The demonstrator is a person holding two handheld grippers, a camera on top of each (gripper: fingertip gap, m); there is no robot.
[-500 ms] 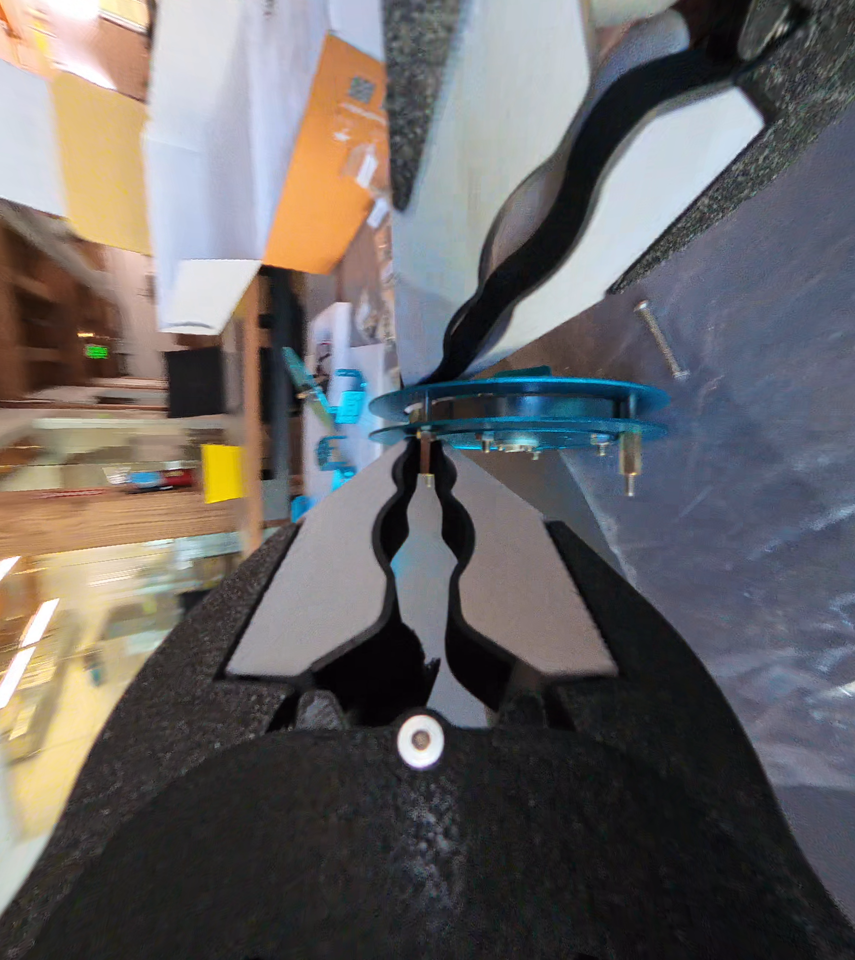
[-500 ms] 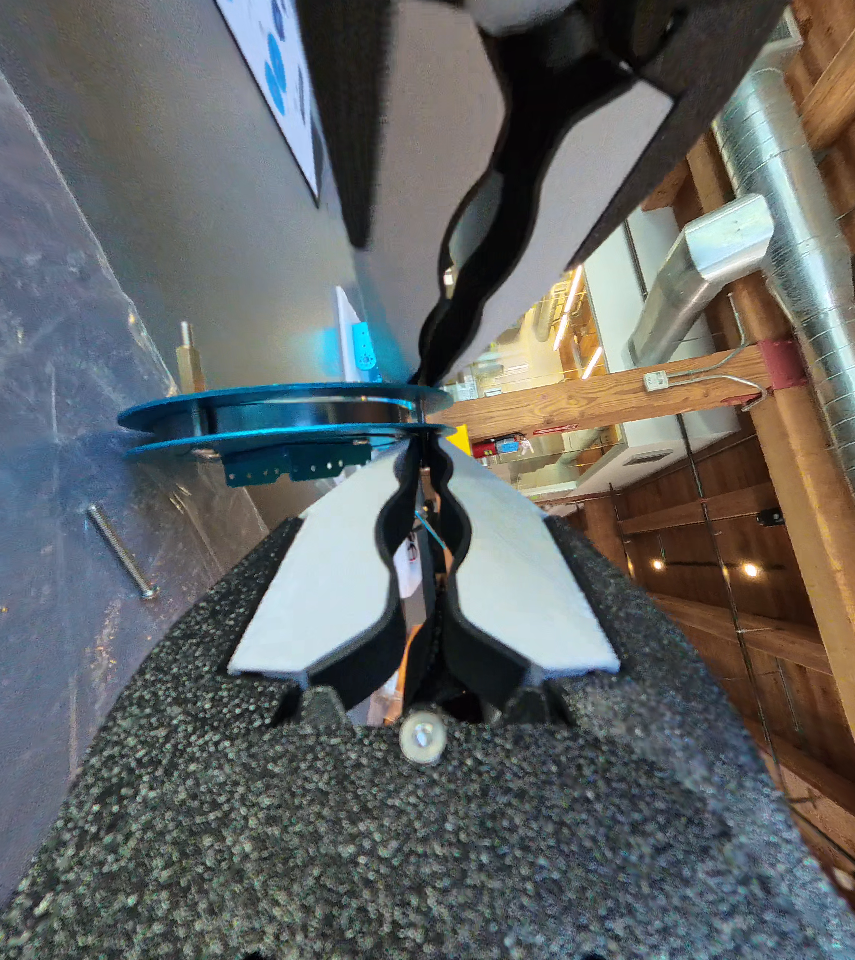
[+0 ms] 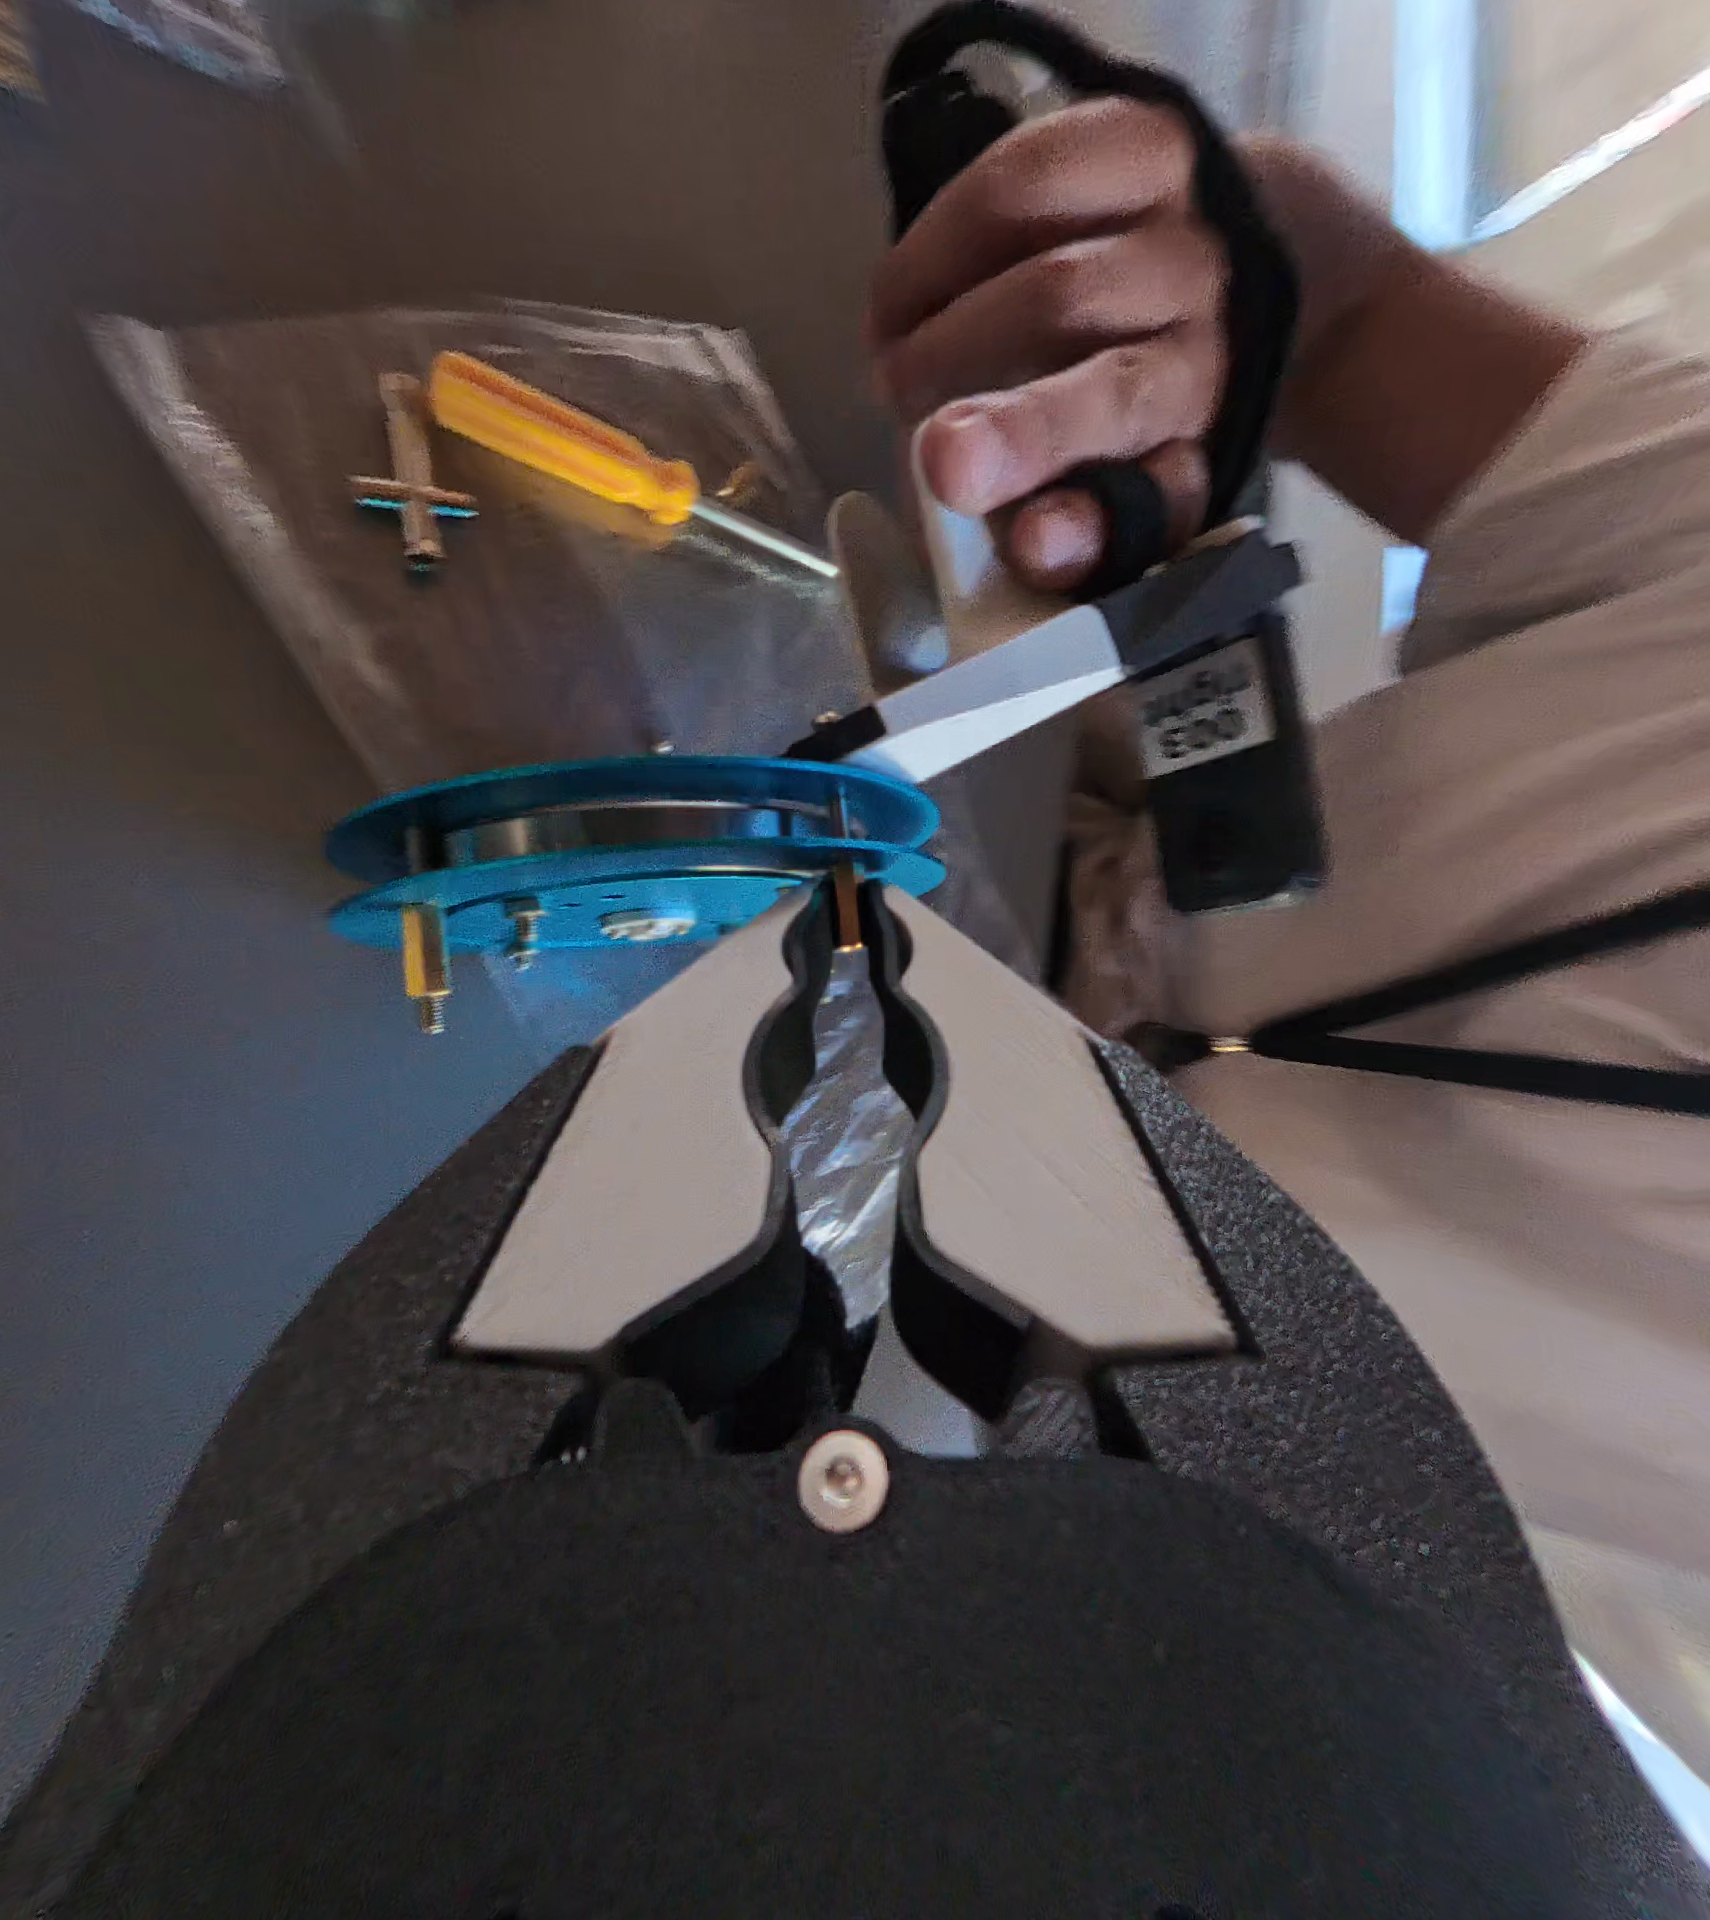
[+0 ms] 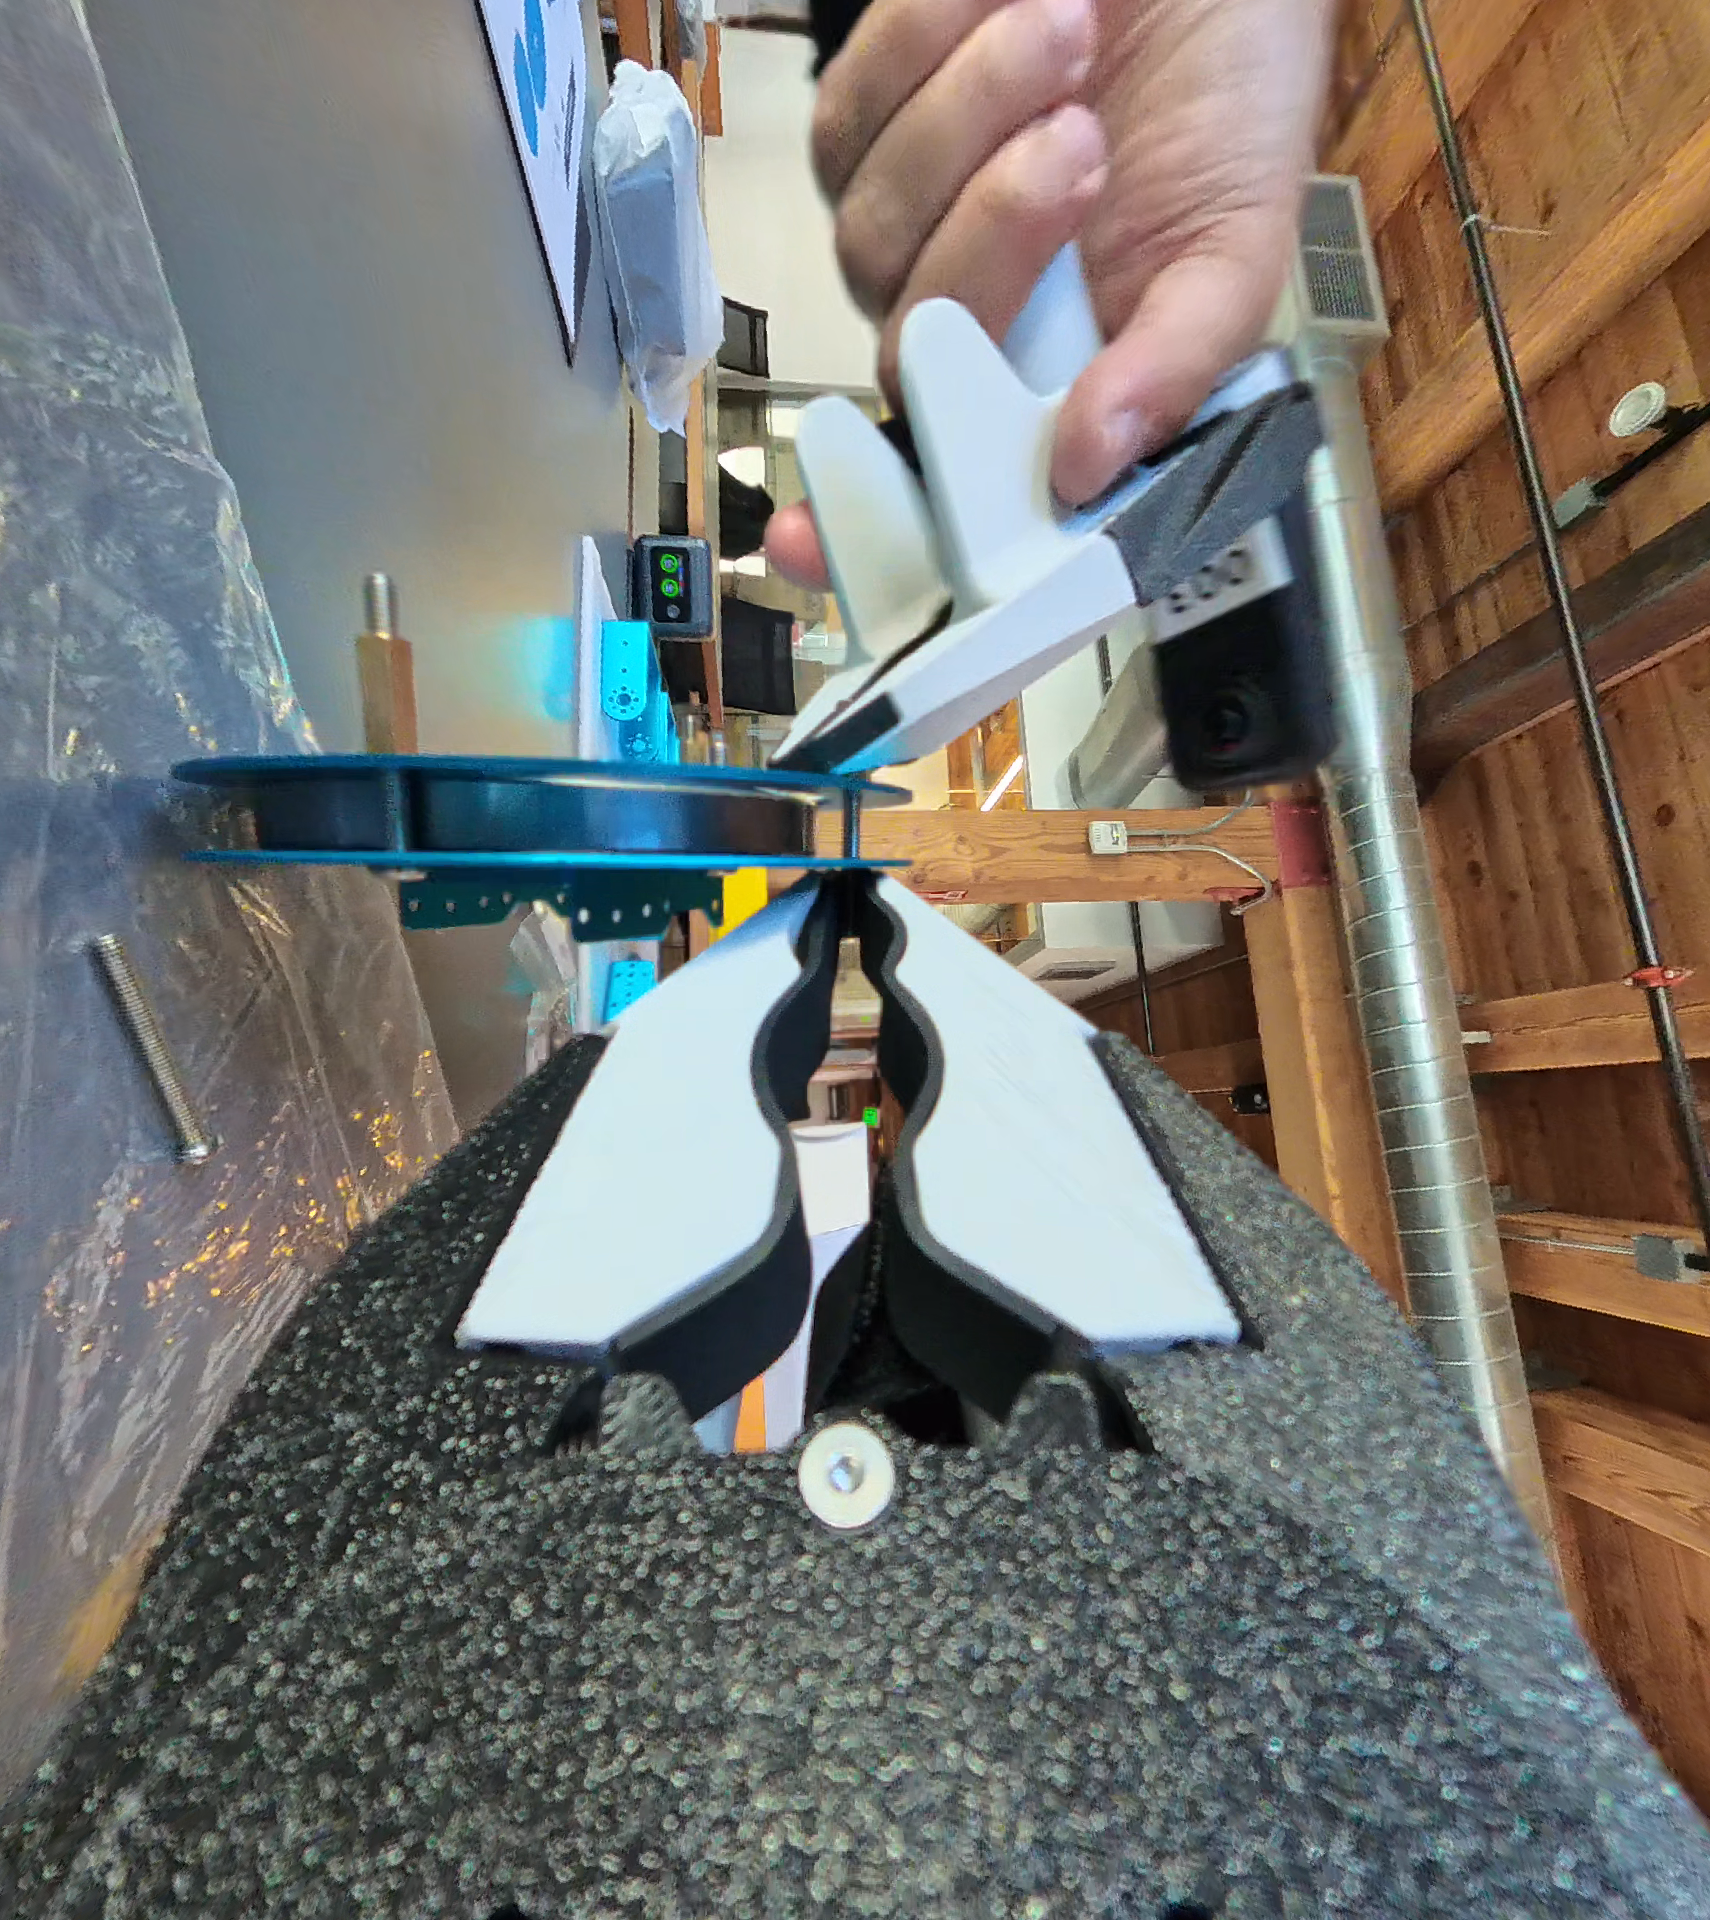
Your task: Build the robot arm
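Note:
A blue disc assembly (image 3: 622, 831), two round blue plates with a metal ring between and brass standoffs, is held off the table. My left gripper (image 3: 846, 925) is shut on a brass standoff (image 3: 847, 902) at the lower plate's edge. My right gripper (image 4: 846, 894) is shut on the assembly's edge (image 4: 539, 810) from the opposite side. Each gripper shows in the other's view, held by a hand, its tip at the upper plate's rim: the right gripper (image 3: 815, 740) in the left wrist view, the left gripper (image 4: 809, 750) in the right wrist view.
A yellow-handled screwdriver (image 3: 560, 436) and a small cross-shaped wrench (image 3: 415, 488) lie on a clear plastic sheet (image 3: 518, 644) on the grey table (image 3: 103, 1143). A long screw (image 4: 150, 1049) lies on the sheet. A person's torso fills the right of the left wrist view.
The left gripper's view has swung round the assembly, so the screwdriver and the person now show. In both views the other gripper looks farther off. Both grippers stay shut on the assembly.

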